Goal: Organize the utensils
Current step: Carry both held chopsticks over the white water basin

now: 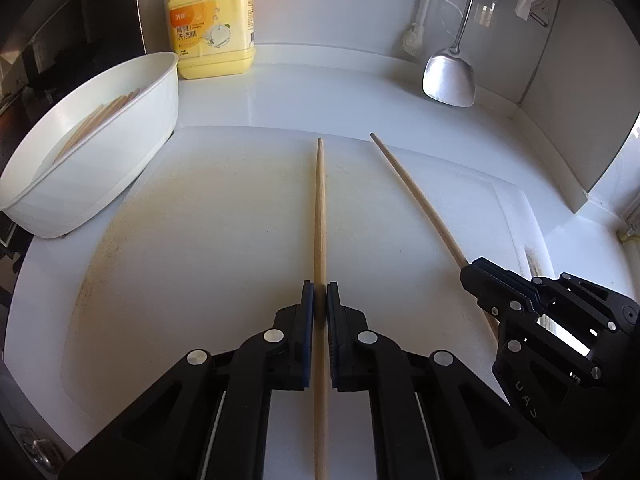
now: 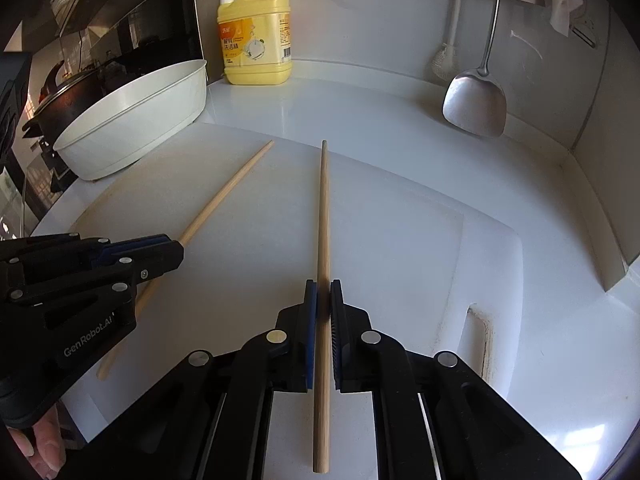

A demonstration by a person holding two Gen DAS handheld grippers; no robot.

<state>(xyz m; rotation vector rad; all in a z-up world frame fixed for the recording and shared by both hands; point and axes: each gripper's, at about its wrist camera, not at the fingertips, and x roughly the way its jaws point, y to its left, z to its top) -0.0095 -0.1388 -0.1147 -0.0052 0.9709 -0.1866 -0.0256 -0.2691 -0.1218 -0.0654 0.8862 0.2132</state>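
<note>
My left gripper [image 1: 320,294] is shut on a wooden chopstick [image 1: 320,208] that points straight ahead over the white cutting board [image 1: 200,240]. My right gripper [image 2: 323,292] is shut on a second wooden chopstick [image 2: 323,208], also pointing forward. Each gripper shows in the other's view: the right gripper [image 1: 474,270] with its chopstick [image 1: 416,196], the left gripper [image 2: 172,248] with its chopstick [image 2: 228,188]. A white oval basin [image 1: 132,136] at the left holds several more chopsticks [image 1: 96,120]. The basin also shows in the right wrist view [image 2: 140,120].
A yellow dish soap bottle [image 1: 212,28] stands against the back wall. A steel spatula [image 1: 450,76] hangs at the back right beside a white brush [image 1: 414,38]. A dark stove and pot [image 2: 60,88] lie left of the basin. A wall corner [image 1: 576,128] bounds the right.
</note>
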